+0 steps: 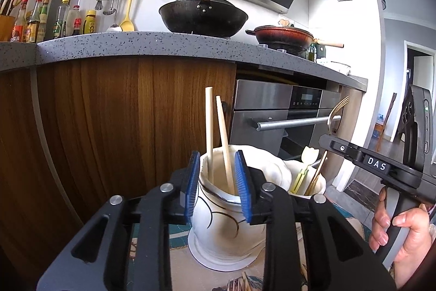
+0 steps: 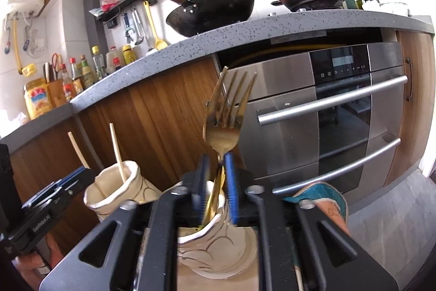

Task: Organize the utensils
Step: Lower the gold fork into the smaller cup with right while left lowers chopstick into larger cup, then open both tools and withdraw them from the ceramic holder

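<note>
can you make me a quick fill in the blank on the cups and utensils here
1. The left white ceramic cup with dark swirls holds two pale wooden ____.
2. The gold metal fork stands with its tines pointing ____.
3. The fork's handle goes down into the right white ____.
4. On the grey speckled countertop sits a black ____ with a brown handle.

Missing words: chopsticks; up; cup; wok
</note>
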Demonstrator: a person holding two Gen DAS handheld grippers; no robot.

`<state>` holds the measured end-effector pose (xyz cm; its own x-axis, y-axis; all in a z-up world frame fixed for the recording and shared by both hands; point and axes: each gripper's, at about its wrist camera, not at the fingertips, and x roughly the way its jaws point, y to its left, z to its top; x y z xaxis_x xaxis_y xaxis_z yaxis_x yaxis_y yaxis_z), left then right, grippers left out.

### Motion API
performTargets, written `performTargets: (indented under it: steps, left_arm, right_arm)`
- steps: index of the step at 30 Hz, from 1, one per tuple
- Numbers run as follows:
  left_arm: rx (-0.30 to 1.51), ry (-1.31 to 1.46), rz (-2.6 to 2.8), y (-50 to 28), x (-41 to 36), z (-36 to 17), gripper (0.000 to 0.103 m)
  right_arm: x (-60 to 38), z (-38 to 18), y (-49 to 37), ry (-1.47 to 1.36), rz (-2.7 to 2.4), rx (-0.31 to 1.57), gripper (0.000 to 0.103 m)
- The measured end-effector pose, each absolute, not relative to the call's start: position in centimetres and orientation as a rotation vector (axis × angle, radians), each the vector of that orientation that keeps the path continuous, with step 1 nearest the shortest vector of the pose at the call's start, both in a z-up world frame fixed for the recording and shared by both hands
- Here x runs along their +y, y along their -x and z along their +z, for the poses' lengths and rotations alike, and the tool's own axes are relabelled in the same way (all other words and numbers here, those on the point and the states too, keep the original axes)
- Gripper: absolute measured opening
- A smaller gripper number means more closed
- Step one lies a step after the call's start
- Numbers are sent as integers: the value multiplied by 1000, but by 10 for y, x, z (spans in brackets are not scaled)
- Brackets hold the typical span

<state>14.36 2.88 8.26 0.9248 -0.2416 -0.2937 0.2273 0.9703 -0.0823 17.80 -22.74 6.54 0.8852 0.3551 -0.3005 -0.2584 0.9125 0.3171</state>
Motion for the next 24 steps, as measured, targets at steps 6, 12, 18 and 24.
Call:
performTargets:
  steps: [6,12,18,24]
  left_arm:
    - [289,44,-226,-135,31,88,51]
    - [293,47,-195,-118,39,87,80]
    - [310,63,-165,-97,56,81,95]
    - [357,69,-133,-76,75,63,97]
  right_arm:
    - [-232,77,-161,-258,299,324,46]
    - [-234,83,-136,-249,290,345,70]
    - [-223,79,-110,-223,308,389,81]
    - [-197,53,-80,-177,338,491,84]
